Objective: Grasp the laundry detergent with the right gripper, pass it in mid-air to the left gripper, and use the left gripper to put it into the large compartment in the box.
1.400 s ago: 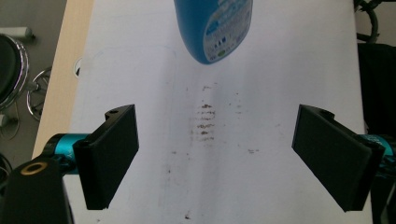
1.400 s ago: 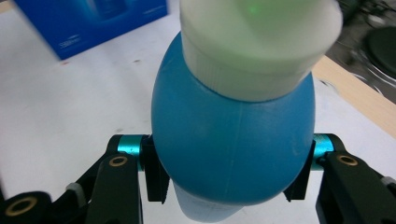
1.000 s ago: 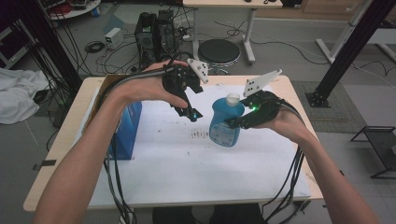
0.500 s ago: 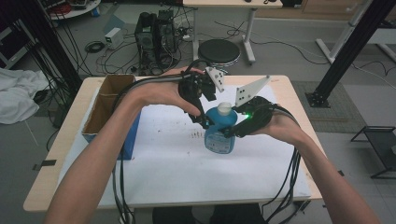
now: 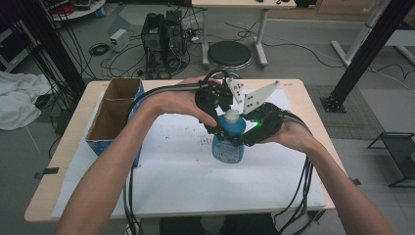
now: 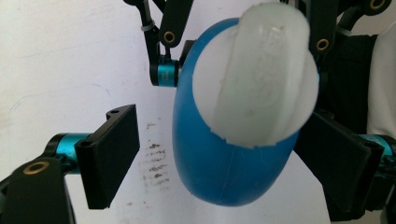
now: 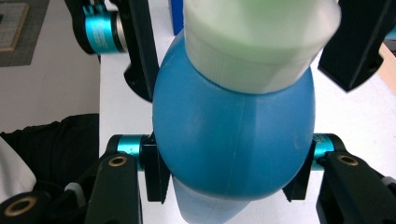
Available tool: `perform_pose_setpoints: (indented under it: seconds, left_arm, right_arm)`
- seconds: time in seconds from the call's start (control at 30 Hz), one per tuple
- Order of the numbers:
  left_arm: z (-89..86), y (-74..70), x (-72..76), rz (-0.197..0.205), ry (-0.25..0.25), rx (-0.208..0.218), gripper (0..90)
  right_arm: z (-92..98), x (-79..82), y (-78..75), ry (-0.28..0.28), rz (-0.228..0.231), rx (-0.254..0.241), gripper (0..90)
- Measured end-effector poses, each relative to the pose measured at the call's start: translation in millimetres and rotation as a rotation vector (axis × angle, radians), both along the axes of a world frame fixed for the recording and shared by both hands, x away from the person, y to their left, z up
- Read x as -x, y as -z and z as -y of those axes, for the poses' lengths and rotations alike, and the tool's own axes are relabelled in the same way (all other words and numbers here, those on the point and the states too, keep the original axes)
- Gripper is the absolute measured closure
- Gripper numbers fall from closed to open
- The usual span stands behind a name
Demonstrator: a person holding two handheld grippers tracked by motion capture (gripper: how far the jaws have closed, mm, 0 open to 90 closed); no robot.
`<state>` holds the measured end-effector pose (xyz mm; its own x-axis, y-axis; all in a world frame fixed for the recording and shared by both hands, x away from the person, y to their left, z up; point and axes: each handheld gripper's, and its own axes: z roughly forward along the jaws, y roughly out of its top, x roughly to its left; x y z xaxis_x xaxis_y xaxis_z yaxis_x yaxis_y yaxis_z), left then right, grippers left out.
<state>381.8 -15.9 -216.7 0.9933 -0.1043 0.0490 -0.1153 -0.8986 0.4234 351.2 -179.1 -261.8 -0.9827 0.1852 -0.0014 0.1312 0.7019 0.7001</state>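
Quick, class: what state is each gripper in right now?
Left gripper: open, jaws either side of the bottle's cap.
Right gripper: shut on the bottle.

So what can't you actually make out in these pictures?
- Label on the blue bottle: too small in the high view; turned away in both gripper views.
- Inside of the cardboard box: high view, its floor in shadow, contents unclear.
- Right hand-held gripper pads: the bottle's body hides their faces.
- White cap: blurred, too close in the left gripper view.
- Left hand-held gripper: right jaw partly behind the bottle.
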Motion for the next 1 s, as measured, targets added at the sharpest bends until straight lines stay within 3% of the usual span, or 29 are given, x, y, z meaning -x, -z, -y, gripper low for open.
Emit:
perform_pose_setpoints:
  seconds: [0.17, 0.2, 0.47, 0.5, 0.8, 0.87, 1.0]
  left_arm:
    - [1.2, 1.4, -0.4, 0.01, 0.015, -0.013, 16.9]
    - [1.3, -1.9, -3.6, 0.033, 0.065, -0.06, 17.6]
    - [1.4, -1.3, -5.3, 0.031, 0.076, -0.072, 20.8]
    - [1.5, 0.1, -4.1, 0.014, 0.069, -0.064, 20.8]
    - [3.4, 1.5, -6.5, 0.035, 0.094, -0.091, 22.2]
    - [3.2, 3.4, -4.7, 0.013, 0.07, -0.069, 23.1]
    - [3.1, 2.8, -5.6, 0.022, 0.083, -0.084, 23.5]
  right_arm:
    - [-1.0, -0.6, 1.2, 0.0, -0.001, 0.001, 45.5]
    - [-1.1, -0.6, 1.3, 0.001, -0.004, 0.003, 45.5]
    - [-2.2, -0.5, 3.7, 0.002, -0.007, 0.003, 45.4]
    - [-2.2, -0.5, 3.7, 0.002, -0.007, 0.003, 45.4]
    - [-3.9, 1.5, 4.1, 0.02, -0.031, -0.004, 45.4]
    - [-3.9, 1.1, 4.9, 0.017, -0.031, -0.001, 45.4]
    - [-4.3, 1.1, 5.7, 0.021, -0.028, 0.0, 45.4]
